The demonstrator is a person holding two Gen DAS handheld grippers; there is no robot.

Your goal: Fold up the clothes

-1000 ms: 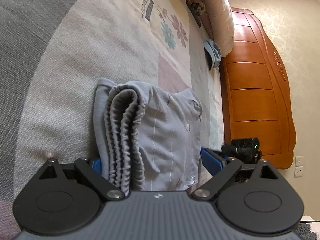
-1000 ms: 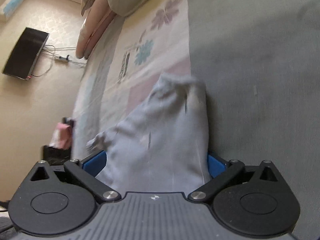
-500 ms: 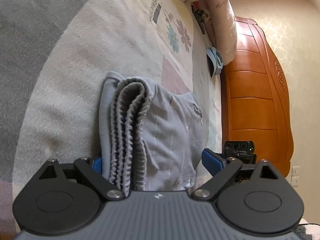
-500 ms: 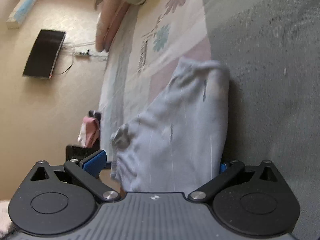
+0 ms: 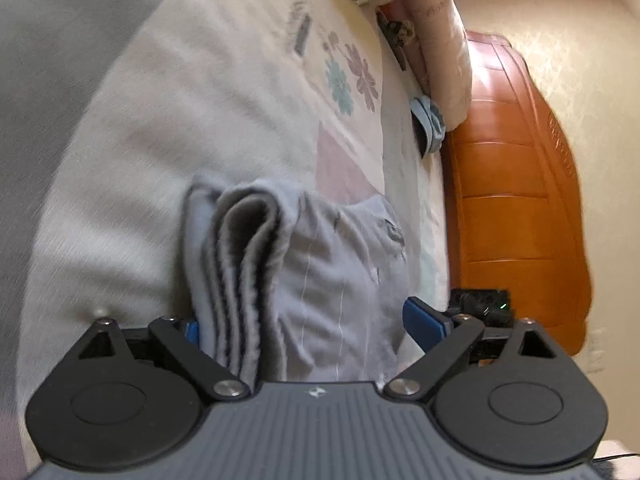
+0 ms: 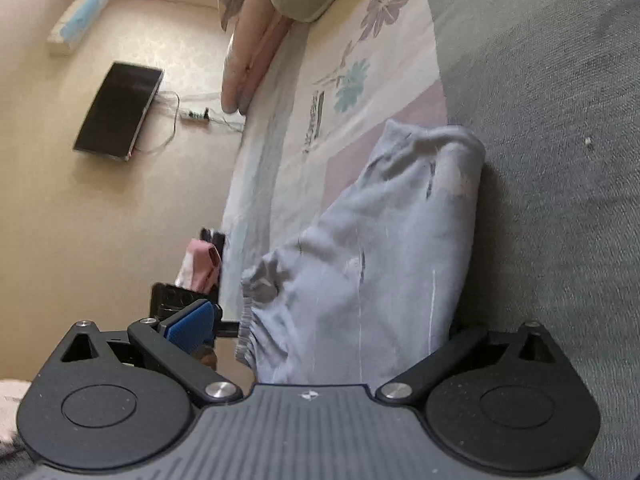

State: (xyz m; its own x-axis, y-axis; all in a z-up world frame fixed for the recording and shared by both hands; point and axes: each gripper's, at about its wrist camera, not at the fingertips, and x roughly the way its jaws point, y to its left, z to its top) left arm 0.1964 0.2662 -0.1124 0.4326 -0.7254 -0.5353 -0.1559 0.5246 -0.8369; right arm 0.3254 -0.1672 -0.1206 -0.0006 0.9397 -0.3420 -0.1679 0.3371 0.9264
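The folded grey garment (image 5: 304,280) lies on the flowered bedsheet (image 5: 224,120), short of the pink pillow (image 5: 440,52); the left gripper (image 5: 308,322) has its jaws spread wide around one end; the right gripper (image 6: 328,320), jaws likewise spread, straddles the other end (image 6: 380,260) beside the grey blanket (image 6: 560,160).

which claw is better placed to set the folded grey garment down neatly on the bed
Probably the left claw: the grey garment sits stacked squarely between its fingers, waistband layers aligned. In the right claw it bunches loosely to one side.
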